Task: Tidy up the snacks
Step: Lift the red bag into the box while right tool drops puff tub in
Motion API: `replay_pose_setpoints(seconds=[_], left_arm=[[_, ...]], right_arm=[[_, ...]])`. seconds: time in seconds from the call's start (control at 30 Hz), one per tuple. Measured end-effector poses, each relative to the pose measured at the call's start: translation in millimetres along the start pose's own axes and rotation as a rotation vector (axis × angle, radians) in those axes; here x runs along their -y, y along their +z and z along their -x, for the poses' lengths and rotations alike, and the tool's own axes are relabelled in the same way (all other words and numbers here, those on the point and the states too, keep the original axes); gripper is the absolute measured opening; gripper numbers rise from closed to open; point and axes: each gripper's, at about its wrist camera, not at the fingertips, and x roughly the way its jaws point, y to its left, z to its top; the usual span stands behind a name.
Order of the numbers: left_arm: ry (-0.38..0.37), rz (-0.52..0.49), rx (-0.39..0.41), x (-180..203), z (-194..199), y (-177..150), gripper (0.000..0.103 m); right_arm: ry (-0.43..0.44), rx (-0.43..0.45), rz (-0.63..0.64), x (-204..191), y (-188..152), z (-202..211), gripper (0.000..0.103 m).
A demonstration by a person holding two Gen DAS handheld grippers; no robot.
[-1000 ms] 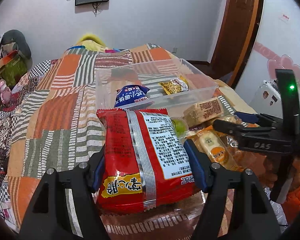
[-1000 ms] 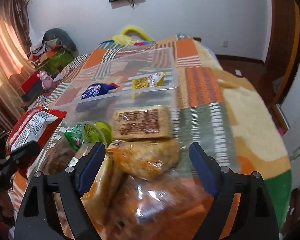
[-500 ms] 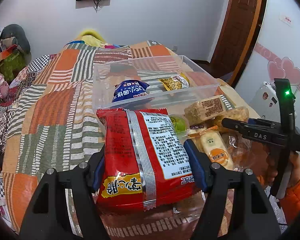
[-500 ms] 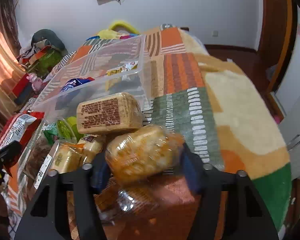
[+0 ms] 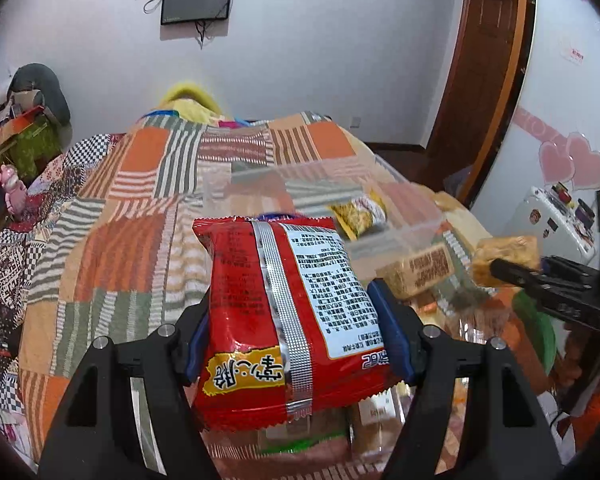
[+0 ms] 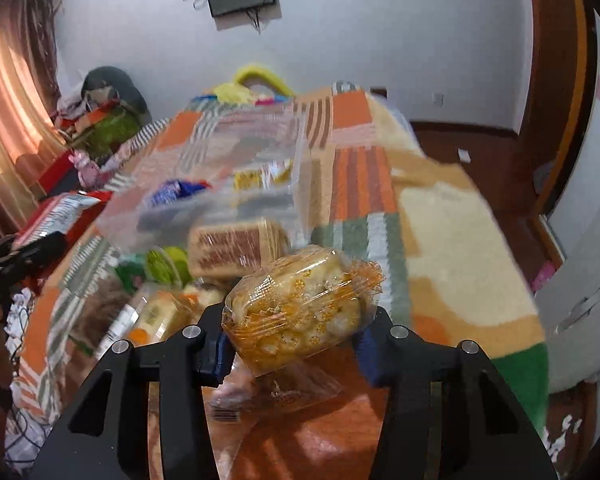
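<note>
Nearest, a red snack bag [image 5: 276, 320] is pinched by the left gripper [image 5: 296, 336] and a wrapped yellow cake [image 6: 300, 316] by the right gripper [image 6: 296, 344], both lifted above the loose pile at the bed's near edge. Farther on, the clear bin [image 5: 404, 236] holds only two packets, so most sorting is judged undone; open blanket [image 5: 140, 208] is left beside it.

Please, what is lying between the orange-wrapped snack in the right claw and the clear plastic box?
In the right wrist view, a brown-labelled cake pack lies between the orange-wrapped snack in the right claw and the clear plastic box.
</note>
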Motion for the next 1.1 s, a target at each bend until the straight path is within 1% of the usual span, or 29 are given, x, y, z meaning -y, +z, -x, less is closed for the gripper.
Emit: replay_pose_setpoints(seconds=[0.07, 0.2, 0.27, 0.33, 0.43, 0.53, 0.63, 0.77, 0.9, 0.97, 1.1], left_arm=[[0.005, 0.004, 0.012, -1.8, -1.5, 7.3, 0.070], [-0.004, 0.027, 0.015, -6.4, -8.8, 21.9, 0.070], [-0.001, 0.037, 0.015, -8.9, -15.2, 28.9, 0.070], [0.003, 0.044, 0.008, -11.7, -23.8, 36.5, 0.070], [0.003, 0.056, -0.010, -17.1, -38.0, 45.2, 0.070], [0.031, 0.045, -0.028, -21.4, -54.3, 52.4, 0.070], [0.042, 0.031, -0.053, -25.3, -70.9, 55.8, 0.070], [0.078, 0.028, -0.069, -30.9, -89.4, 58.4, 0.070], [0.109, 0.030, -0.091, -36.1, -108.1, 60.4, 0.070], [0.112, 0.040, -0.102, -39.8, -115.5, 61.0, 0.070], [0.101, 0.086, -0.116, -46.2, -119.3, 60.4, 0.071]], right_arm=[[0.013, 0.036, 0.001, -1.8, 9.8, 10.1, 0.045], [0.051, 0.090, 0.004, -10.0, 34.5, 13.0, 0.045], [0.061, 0.102, 0.020, -16.1, 44.3, 6.7, 0.045], [0.052, 0.110, 0.045, -23.4, 52.6, -0.3, 0.045], [0.060, 0.101, 0.067, -33.7, 67.7, -17.1, 0.045], [0.072, 0.071, 0.072, -44.7, 80.8, -37.5, 0.045], [0.068, 0.052, 0.088, -52.4, 86.8, -50.8, 0.045], [0.087, -0.008, 0.097, -62.4, 92.4, -74.6, 0.045], [0.060, -0.078, 0.142, -74.5, 92.1, -98.9, 0.045], [0.056, -0.113, 0.170, -80.0, 89.6, -109.9, 0.045], [0.061, -0.149, 0.180, -81.5, 87.1, -119.9, 0.045]])
